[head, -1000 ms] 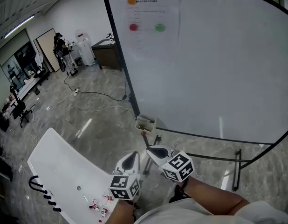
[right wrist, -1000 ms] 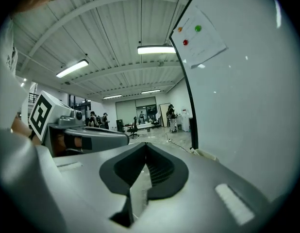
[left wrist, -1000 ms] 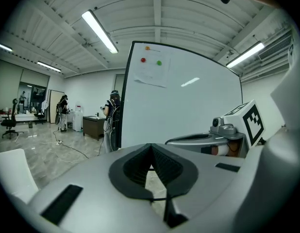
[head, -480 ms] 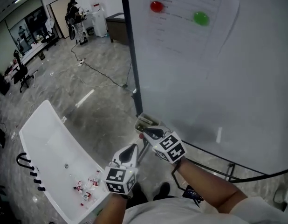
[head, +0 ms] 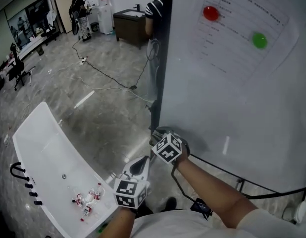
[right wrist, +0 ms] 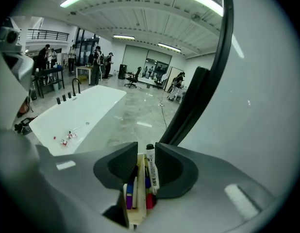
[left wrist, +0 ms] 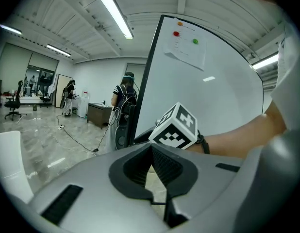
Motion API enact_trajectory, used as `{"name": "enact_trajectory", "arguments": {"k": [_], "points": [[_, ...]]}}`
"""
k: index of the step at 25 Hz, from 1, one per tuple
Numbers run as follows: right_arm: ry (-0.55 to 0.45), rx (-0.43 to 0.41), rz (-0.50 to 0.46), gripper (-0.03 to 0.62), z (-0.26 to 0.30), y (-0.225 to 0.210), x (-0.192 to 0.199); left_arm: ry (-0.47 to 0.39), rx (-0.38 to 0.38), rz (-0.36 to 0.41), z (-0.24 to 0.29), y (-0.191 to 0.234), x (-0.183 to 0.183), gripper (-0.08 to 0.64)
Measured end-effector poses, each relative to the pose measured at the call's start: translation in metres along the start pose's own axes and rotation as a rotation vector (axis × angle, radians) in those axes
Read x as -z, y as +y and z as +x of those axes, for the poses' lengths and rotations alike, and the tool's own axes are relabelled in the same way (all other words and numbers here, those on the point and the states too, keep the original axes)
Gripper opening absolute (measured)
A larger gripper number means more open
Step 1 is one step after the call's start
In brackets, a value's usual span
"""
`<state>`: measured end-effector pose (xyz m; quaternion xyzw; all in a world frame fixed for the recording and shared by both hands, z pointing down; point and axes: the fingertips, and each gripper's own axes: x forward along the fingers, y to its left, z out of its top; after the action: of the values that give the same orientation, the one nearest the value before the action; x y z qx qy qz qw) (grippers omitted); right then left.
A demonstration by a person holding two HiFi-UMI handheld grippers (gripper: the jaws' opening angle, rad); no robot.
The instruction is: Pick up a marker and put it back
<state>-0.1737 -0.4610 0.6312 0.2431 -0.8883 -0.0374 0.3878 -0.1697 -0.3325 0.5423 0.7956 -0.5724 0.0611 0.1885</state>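
Note:
A white marker with a black cap (right wrist: 151, 171) lies between the jaws of my right gripper (right wrist: 146, 148). The jaws are opening, and a gap shows on the marker's left side. It rests in a small wooden holder (right wrist: 139, 198) among several coloured markers. In the head view the right gripper (head: 160, 133) reaches to the lower left corner of the whiteboard (head: 232, 93), and the holder is hidden behind it. My left gripper (head: 139, 165) hangs lower and nearer me with its jaws together and nothing in them; in its own view the left gripper (left wrist: 151, 147) points at the right one's marker cube (left wrist: 176, 127).
A long white table (head: 44, 152) stands at the left with small red and white items (head: 86, 202) and black hooks (head: 22, 177). A person (head: 154, 14) stands behind the board's black frame (head: 160, 83). A cable (head: 108, 81) runs over the grey floor.
The right gripper has moved forward to the holder at the board's corner. The head view has come closer to the board. The left gripper has stayed low.

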Motion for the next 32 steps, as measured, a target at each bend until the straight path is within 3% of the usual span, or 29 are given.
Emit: {"name": "enact_trajectory", "arguments": {"k": [5, 14, 20, 26, 32], "points": [[0.076, 0.035, 0.015, 0.126, 0.03, -0.005, 0.014, 0.015, 0.014, -0.012, 0.0, 0.017, 0.004, 0.002], [0.037, 0.066, -0.015, 0.069, 0.027, -0.008, 0.009, 0.028, 0.032, -0.01, -0.001, 0.023, 0.006, 0.002], [-0.146, 0.137, 0.024, 0.064, -0.024, -0.021, -0.024, 0.008, 0.051, 0.016, -0.001, 0.011, -0.007, 0.002], [-0.394, 0.112, 0.274, 0.064, -0.106, -0.035, -0.054, -0.061, 0.06, 0.066, 0.0, 0.0, -0.05, 0.002], [-0.561, 0.13, 0.373, 0.064, -0.185, -0.04, -0.066, -0.157, 0.081, 0.101, 0.002, -0.025, -0.096, 0.002]]}}
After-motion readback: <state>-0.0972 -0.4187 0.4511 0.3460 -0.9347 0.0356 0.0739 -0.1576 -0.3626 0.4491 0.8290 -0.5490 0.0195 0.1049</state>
